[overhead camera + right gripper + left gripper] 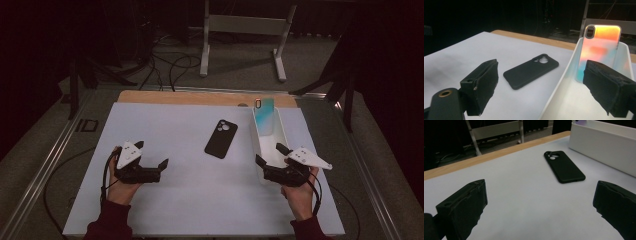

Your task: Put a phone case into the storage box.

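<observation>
Black case [221,138] lies flat on the white table [165,200], camera cut-out toward the far side, just beside the left wall of the white bin [256,137] but not touching it. Inside the bin a second, iridescent case [263,117] stands upright and leans against the far end wall; in the right gripper view it shows orange and teal colours. From this layout the work seems to be to collect the phone cases into the bin, and it looks about half done: one case is already in, the black case is not yet picked up. Left gripper [151,168] rests low at the near left of the table, well apart from the black case, with its jaws spread wide and nothing between them; in the left gripper view the black case lies ahead between the two jaws, farther off. Right gripper [270,155] is at the near end of the bin, one jaw over the table side and the other over the inside of the bin, also spread open and empty. What is left, as a judgement: one gripper must reach the black case, close on its edge, lift it and set it into the bin next to the iridescent case. Thin flat case on a smooth table may be hard to catch by the edge
</observation>
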{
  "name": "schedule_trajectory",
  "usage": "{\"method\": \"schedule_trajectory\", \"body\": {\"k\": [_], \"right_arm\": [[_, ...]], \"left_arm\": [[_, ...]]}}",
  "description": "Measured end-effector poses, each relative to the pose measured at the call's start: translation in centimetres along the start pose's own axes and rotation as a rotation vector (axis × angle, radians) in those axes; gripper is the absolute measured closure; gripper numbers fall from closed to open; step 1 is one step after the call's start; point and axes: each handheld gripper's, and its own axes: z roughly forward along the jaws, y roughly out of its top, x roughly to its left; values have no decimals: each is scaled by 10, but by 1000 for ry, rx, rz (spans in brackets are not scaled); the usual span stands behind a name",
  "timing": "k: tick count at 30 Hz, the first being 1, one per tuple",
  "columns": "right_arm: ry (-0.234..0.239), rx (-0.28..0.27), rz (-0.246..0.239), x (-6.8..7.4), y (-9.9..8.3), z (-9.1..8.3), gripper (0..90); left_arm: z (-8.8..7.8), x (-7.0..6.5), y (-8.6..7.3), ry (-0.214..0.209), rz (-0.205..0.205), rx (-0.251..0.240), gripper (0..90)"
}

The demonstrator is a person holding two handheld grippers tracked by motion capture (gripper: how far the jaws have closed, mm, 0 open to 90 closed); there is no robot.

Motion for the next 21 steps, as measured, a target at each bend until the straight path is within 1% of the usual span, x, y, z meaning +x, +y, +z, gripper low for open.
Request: {"method": "schedule_trajectory", "body": {"k": [4, 6, 10, 14, 17, 21], "right_arm": [[-3, 1, -10, 1, -2, 0, 123], [-8, 2, -12, 2, -2, 0, 122], [-5, -4, -7, 2, -2, -1, 122], [-10, -7, -5, 1, -2, -2, 122], [-14, -11, 0, 1, -1, -4, 120], [-14, -14, 3, 0, -1, -4, 119]], "left_arm": [[15, -8, 10, -21, 23, 6, 0], [22, -12, 15, -30, 30, 8, 0], [40, -21, 26, -46, 30, 15, 0], [56, -30, 33, -63, 49, 30, 0], [70, -37, 37, -73, 51, 42, 0], [87, -44, 39, -70, 44, 59, 0]]}}
